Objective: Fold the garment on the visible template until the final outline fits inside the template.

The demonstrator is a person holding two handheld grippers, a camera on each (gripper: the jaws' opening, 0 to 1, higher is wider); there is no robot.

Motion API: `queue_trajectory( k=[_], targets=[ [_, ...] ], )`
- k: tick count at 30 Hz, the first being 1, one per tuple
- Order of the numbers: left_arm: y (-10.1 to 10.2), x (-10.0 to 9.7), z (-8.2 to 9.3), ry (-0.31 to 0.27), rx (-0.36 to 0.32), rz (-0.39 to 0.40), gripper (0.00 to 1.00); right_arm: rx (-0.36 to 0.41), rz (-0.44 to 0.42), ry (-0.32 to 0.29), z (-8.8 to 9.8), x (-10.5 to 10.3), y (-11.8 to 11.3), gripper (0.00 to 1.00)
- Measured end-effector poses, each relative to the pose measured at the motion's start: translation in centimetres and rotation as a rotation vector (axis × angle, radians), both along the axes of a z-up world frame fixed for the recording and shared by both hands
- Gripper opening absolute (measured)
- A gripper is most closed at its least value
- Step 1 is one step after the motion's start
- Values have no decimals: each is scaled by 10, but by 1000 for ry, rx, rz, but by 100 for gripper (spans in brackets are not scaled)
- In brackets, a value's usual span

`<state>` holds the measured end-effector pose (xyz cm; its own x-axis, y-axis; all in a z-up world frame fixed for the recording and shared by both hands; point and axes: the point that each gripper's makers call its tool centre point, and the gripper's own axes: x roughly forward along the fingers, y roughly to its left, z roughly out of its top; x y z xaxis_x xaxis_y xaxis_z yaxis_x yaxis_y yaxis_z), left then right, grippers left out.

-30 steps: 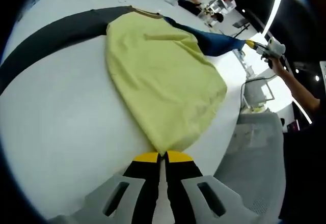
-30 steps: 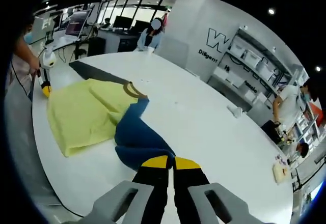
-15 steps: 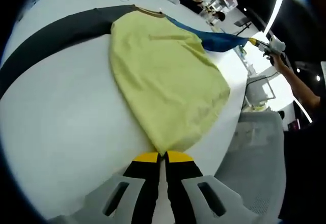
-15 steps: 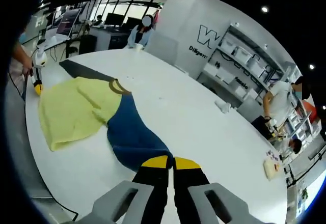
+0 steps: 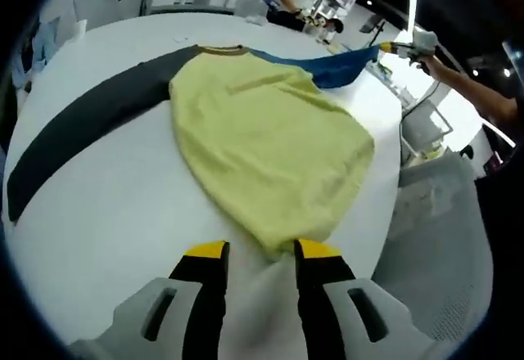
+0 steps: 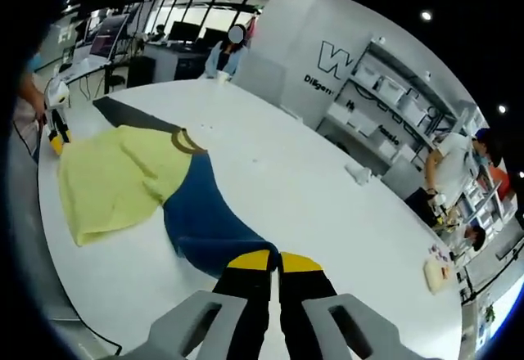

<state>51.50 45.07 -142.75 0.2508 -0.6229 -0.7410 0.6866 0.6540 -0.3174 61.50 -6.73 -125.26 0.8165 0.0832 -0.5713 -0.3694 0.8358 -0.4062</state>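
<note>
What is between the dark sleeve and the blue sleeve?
The yellow body of the shirt lies between the dark sleeve and the blue sleeve, with the brown collar at the top, in the left gripper view.

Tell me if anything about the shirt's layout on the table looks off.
Nothing is damaged or spilled. The garment lies spread, not folded: its dark sleeve stretches flat across the white table, while the blue sleeve is pinched in the right gripper. The left gripper is open at the hem.
</note>
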Motion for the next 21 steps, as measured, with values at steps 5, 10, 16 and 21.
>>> queue_trajectory(
  k=[5,10,16,21],
  targets=[
    [-1,14,13,-133,6,-13,44,5,0,-3,1,1,1,0],
    [-11,21,28,-210,-11,-36,50,10,-3,-8,3,1,0,0],
    [-35,21,37,-232,-37,-81,48,12,-3,-13,4,1,-1,0],
    [-57,21,37,-248,-50,-137,48,11,-2,-12,4,2,-2,0]
  ],
)
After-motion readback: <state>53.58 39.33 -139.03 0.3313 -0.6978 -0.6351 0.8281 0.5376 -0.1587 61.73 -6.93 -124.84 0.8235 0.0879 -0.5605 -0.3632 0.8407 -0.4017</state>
